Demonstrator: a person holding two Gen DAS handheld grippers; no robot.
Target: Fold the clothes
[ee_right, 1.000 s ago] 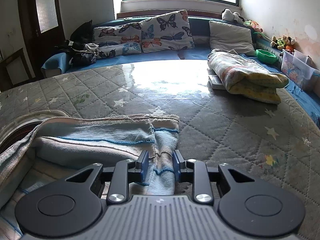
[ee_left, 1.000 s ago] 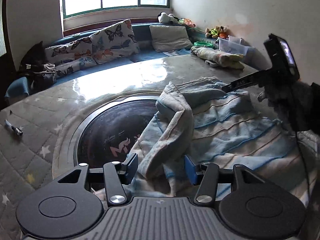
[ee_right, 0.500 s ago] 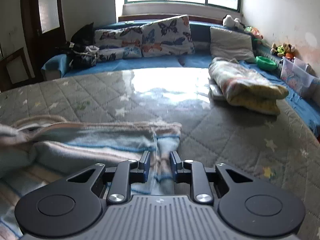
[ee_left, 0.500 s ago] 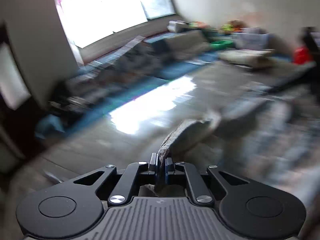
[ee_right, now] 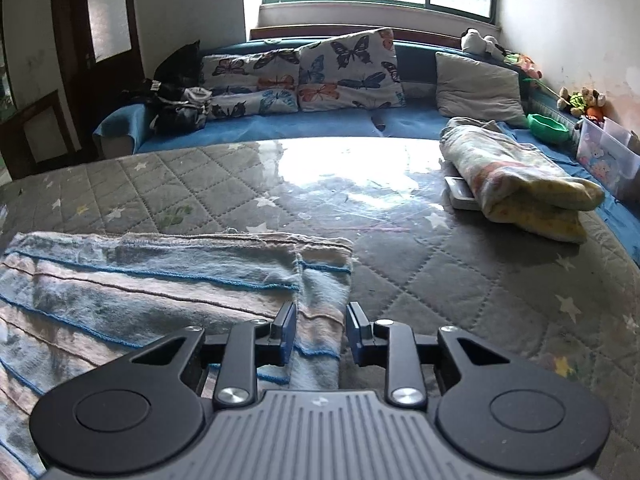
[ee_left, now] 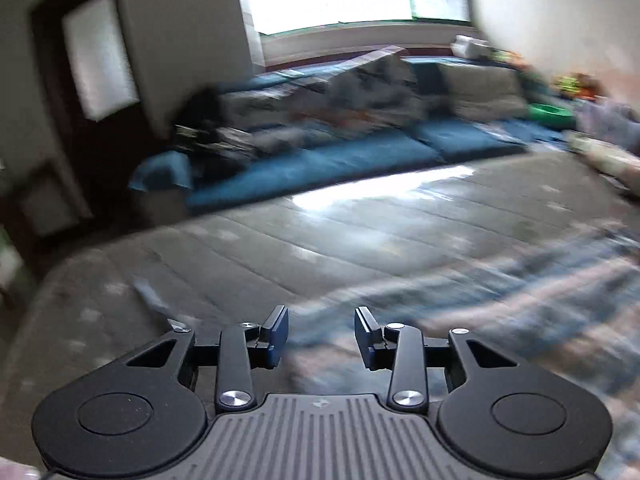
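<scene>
A blue and beige striped cloth (ee_right: 160, 284) lies spread flat on the grey quilted mat (ee_right: 460, 264), its far edge straight. My right gripper (ee_right: 321, 328) is open just above the cloth's right end, with nothing between its fingers. The left wrist view is blurred by motion. There my left gripper (ee_left: 321, 332) is open and empty, over the cloth's (ee_left: 480, 304) left edge. The cloth stretches off to the right in that view.
A folded yellow and floral blanket (ee_right: 520, 184) lies at the mat's far right on a white flat object (ee_right: 460, 194). A blue sofa (ee_right: 320, 128) with butterfly pillows runs along the back. A green bowl (ee_right: 547, 127) and a clear box (ee_right: 608, 156) stand at the right wall.
My left gripper shut on a raised fold of the cloth, carried it leftward, and has now let go. The cloth went from bunched to flat. My right gripper opened slightly.
</scene>
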